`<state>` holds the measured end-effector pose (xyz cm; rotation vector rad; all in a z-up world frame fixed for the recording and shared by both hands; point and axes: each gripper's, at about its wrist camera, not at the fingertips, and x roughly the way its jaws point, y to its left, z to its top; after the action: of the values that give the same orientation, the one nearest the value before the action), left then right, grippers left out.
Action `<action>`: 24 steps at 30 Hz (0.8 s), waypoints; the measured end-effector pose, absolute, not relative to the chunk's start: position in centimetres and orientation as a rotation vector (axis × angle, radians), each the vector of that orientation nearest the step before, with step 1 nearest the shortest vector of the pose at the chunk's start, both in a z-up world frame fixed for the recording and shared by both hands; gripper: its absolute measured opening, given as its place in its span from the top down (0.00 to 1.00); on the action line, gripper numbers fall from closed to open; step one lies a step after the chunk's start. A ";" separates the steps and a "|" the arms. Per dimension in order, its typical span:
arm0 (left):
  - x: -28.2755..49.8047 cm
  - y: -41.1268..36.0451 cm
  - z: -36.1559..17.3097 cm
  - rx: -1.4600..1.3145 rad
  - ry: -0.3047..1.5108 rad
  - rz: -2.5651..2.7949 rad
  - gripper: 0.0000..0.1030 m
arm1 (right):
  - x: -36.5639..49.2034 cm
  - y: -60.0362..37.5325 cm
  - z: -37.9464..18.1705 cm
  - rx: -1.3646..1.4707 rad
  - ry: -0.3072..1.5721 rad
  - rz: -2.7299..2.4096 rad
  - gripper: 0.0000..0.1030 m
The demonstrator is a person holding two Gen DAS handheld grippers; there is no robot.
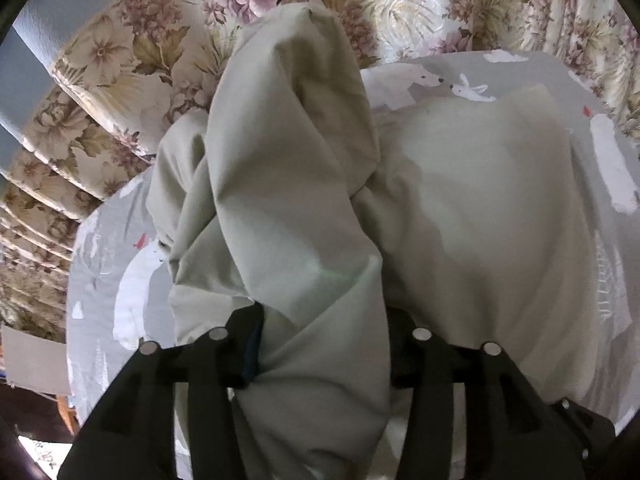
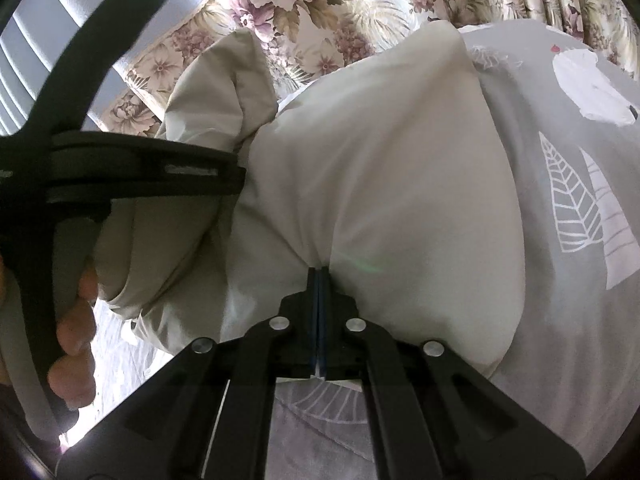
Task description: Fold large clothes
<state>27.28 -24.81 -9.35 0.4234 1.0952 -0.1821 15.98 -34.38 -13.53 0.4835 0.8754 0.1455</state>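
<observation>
A large pale grey-green garment (image 1: 288,184) lies bunched on a grey bed cover. A thick fold of it runs between the fingers of my left gripper (image 1: 324,344), whose jaws stand apart around the cloth; the fingertips are hidden by it. In the right wrist view the same garment (image 2: 380,168) spreads wide and my right gripper (image 2: 319,276) is shut on a pinch of its near edge. The left gripper's body (image 2: 120,168) and the hand holding it show at the left of that view, against the garment.
The grey bed cover (image 2: 568,320) has white bears and leaf prints. A floral curtain (image 1: 120,64) hangs behind the bed. A pale wall (image 2: 48,40) shows at the upper left. A wooden edge (image 1: 64,412) shows low on the left.
</observation>
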 end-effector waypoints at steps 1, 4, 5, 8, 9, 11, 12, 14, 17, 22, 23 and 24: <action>27.3 -24.4 -8.9 0.400 1.105 -0.214 0.42 | 16.3 -34.2 -13.5 0.479 0.880 0.143 1.00; 26.9 -22.8 -7.1 0.336 1.119 -0.291 0.40 | 16.6 -33.9 -13.3 0.450 0.895 0.127 1.00; 26.9 -22.0 -6.2 0.305 1.121 -0.318 0.40 | 16.8 -33.8 -13.2 0.442 0.899 0.120 1.00; 26.5 -19.4 -3.7 0.223 1.111 -0.391 0.40 | 17.0 -33.4 -13.0 0.416 0.911 0.103 1.00; 26.3 -18.2 -2.8 0.194 1.108 -0.424 0.39 | 17.1 -33.1 -12.9 0.398 0.916 0.093 1.00; 25.7 -16.8 -1.7 0.167 1.105 -0.487 0.38 | 17.3 -32.6 -12.8 0.363 0.922 0.075 1.00; 25.4 -15.9 -1.0 0.165 1.093 -0.508 0.38 | 17.3 -32.3 -12.7 0.335 0.924 0.064 1.00; 24.7 -14.2 0.2 0.171 1.050 -0.510 0.38 | 17.3 -31.9 -12.7 0.301 0.923 0.054 1.00; 24.0 -10.6 1.8 0.170 0.977 -0.472 0.38 | 17.4 -31.9 -12.6 0.293 0.935 0.045 1.00; 24.9 -6.4 0.0 0.276 0.901 -0.274 0.31 | 17.6 -32.5 -11.9 0.388 0.957 0.091 0.86; 25.2 -6.3 -0.8 0.290 0.916 -0.260 0.31 | 17.6 -32.6 -11.3 0.420 0.946 0.115 0.66; 25.7 -6.4 -2.2 0.308 0.939 -0.250 0.31 | 17.5 -32.4 -10.6 0.428 0.929 0.123 0.55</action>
<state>25.75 -6.41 -2.16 0.3081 0.9389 -0.2498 17.49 -32.40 -10.64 0.4284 0.9293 0.1234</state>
